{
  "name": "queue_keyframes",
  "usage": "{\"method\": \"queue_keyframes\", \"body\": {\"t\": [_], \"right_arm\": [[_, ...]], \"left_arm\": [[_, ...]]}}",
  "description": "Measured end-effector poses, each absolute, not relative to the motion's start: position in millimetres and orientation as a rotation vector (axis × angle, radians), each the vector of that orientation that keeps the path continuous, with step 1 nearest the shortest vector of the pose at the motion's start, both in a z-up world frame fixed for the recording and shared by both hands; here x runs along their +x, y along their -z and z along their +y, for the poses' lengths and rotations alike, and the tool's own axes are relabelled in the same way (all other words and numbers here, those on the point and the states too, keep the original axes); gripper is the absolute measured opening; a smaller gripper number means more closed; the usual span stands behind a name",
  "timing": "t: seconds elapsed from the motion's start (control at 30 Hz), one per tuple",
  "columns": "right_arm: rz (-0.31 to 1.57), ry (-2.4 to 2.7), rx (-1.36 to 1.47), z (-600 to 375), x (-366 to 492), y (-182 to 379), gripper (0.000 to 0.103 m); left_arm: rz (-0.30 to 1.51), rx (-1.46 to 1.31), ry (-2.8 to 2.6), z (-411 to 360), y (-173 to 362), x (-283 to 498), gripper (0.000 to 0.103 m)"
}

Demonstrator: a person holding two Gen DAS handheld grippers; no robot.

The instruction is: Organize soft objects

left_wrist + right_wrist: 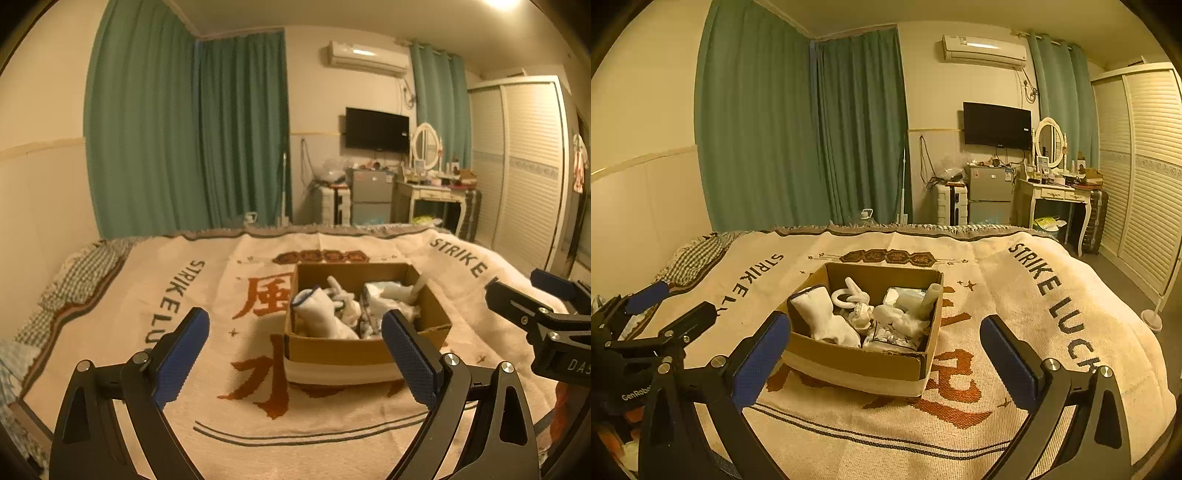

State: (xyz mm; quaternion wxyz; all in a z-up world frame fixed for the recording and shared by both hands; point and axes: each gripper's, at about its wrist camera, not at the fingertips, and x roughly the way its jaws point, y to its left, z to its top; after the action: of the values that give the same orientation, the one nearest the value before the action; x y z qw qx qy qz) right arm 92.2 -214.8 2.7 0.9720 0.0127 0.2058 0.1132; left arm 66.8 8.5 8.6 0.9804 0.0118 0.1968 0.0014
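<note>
An open cardboard box [334, 349] [857, 360] sits in the middle of the bed's blanket. It holds several white soft things: a white sock [325, 317] [827, 317], a white rabbit-shaped toy [855, 291], a plastic-wrapped pack [908, 295] and crumpled white pieces [903, 321]. My left gripper [295, 354] is open and empty, held above the blanket in front of the box. My right gripper [884, 354] is open and empty, also in front of the box. Each gripper shows at the edge of the other's view: the right [532, 295], the left [670, 299].
The cream blanket [1015, 295] with red characters and "STRIKE LUCK" lettering covers the bed. A checked cloth [81, 273] lies at the far left corner. Beyond the bed stand green curtains, a small fridge [990, 192], a dressing table [1052, 192] and a wardrobe [1145, 184].
</note>
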Motion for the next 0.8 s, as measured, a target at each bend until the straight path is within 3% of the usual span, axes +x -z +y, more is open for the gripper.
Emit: {"method": "queue_keyframes", "body": {"t": [0.8], "right_arm": [[0.449,-0.214,0.023,-211.9,97.4,4.9,0.103]], "left_arm": [[0.396,0.017,0.001,13.9,-10.3,67.7,0.096]]}}
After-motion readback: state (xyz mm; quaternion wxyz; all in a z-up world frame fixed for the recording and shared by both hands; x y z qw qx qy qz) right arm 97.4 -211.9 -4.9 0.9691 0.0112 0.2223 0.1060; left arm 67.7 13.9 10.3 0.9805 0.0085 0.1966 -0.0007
